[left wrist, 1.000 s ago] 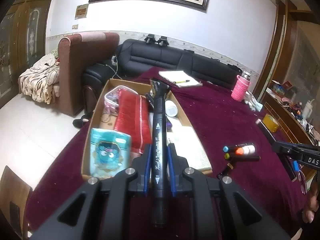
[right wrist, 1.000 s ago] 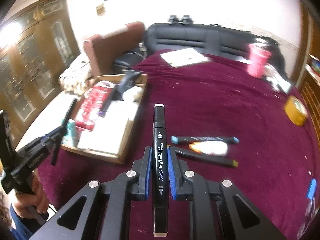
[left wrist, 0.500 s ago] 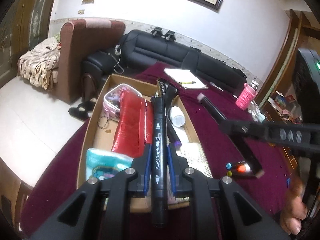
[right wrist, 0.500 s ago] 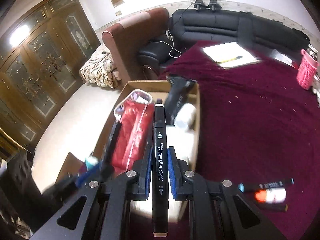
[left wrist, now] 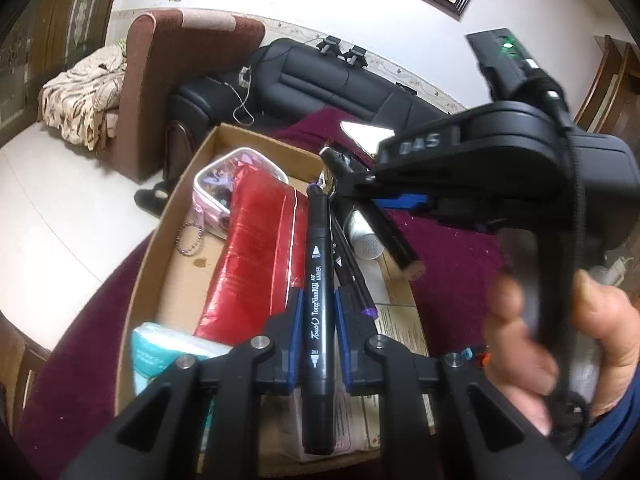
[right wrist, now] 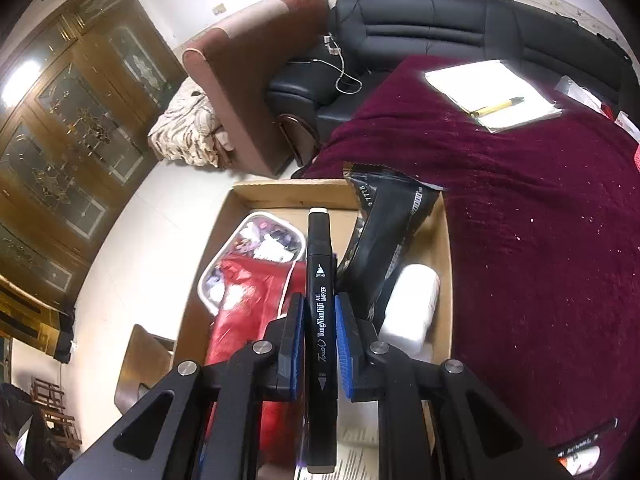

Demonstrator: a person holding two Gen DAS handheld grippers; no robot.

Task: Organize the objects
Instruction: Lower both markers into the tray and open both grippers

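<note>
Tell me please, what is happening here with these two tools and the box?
A person is tidying a table covered in dark red cloth. Each hand carries a black two-finger gripper, and each gripper is shut on a black art marker: the left gripper on one marker, the right gripper on another. Both hover over the open cardboard box, which already contains a shiny red pouch and a white bottle. Neither marker is released yet.

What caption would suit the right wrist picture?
Right tongs grip a black art marker above an open cardboard box holding a shiny red pouch.
</note>
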